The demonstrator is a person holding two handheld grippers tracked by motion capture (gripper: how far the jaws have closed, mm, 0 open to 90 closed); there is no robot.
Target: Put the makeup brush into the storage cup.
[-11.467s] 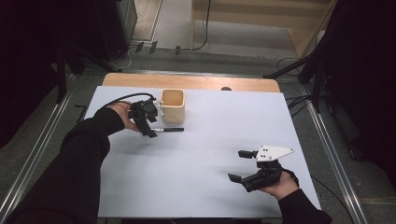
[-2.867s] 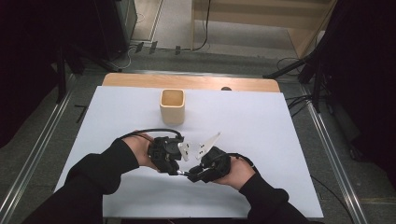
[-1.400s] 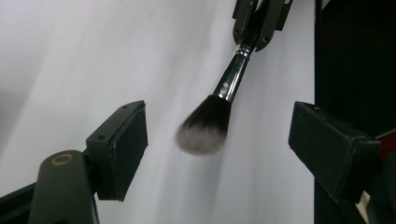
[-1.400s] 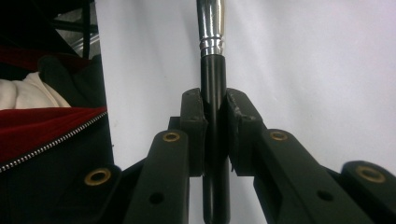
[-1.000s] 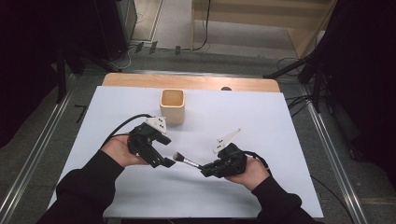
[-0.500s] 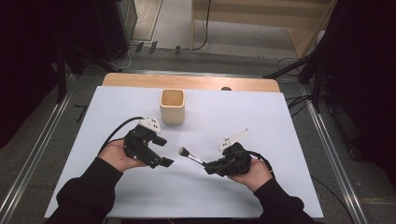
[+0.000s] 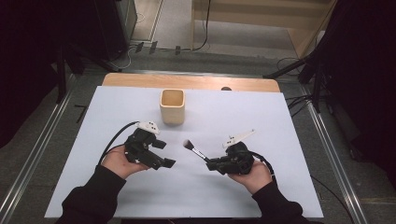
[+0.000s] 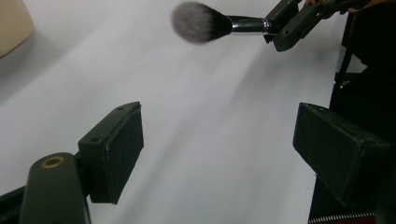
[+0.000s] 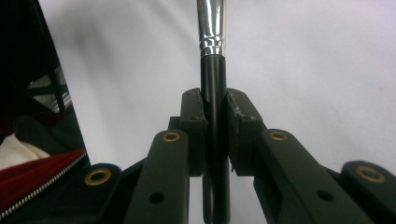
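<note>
Right hand-held gripper [image 7: 211,164] at 5 o'clock on the surface [image 7: 289,140], clamped on a makeup brush [image 7: 194,149] pointing toward 10 o'clock; left hand-held gripper [image 7: 163,154] at 7 o'clock, jaws wide, holding nothing. Wooden cup [image 7: 172,106] at 12 o'clock.

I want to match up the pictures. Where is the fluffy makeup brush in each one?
High view: makeup brush at centre, held by the right gripper.
Left gripper view: top, bristles pointing left.
Right gripper view: its handle runs up the middle.
Shared landmark: the white table cover.

black sleeves [image 7: 95,196] | black grippers w/ brass screws [image 9: 171,136] | grey plates [image 7: 239,137]
</note>
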